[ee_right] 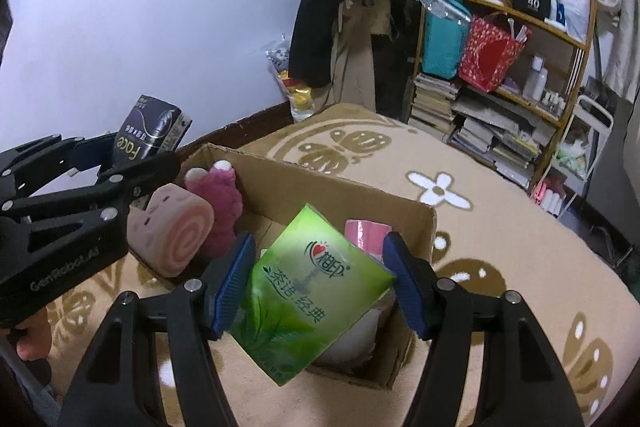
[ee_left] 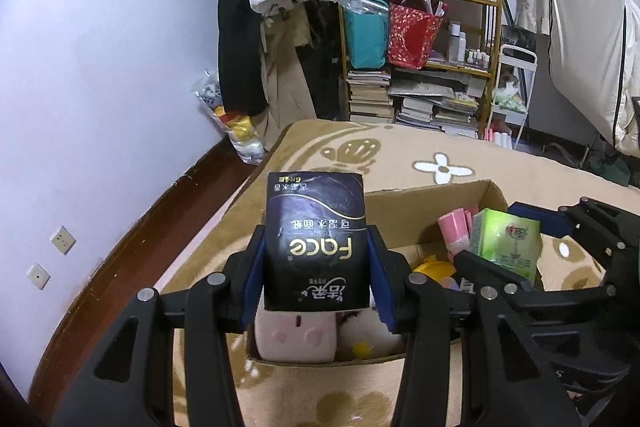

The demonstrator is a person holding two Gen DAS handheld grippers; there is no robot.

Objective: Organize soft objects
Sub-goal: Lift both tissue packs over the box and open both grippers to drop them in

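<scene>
My left gripper (ee_left: 316, 267) jaws are clamped on a dark "Face" tissue pack (ee_left: 315, 239); right gripper (ee_right: 320, 279) squeezes a tilted green tissue pack (ee_right: 308, 295), cardboard box (ee_right: 424, 227) at 12 o'clock.

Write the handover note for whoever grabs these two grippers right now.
Left gripper: shut on the black tissue pack, held above the cardboard box.
Right gripper: shut on the green tissue pack, also over the box.
In the box: pink roll plush, magenta plush, pink pack.
Done: both packs gripped.
Left: neither pack set down yet.
</scene>
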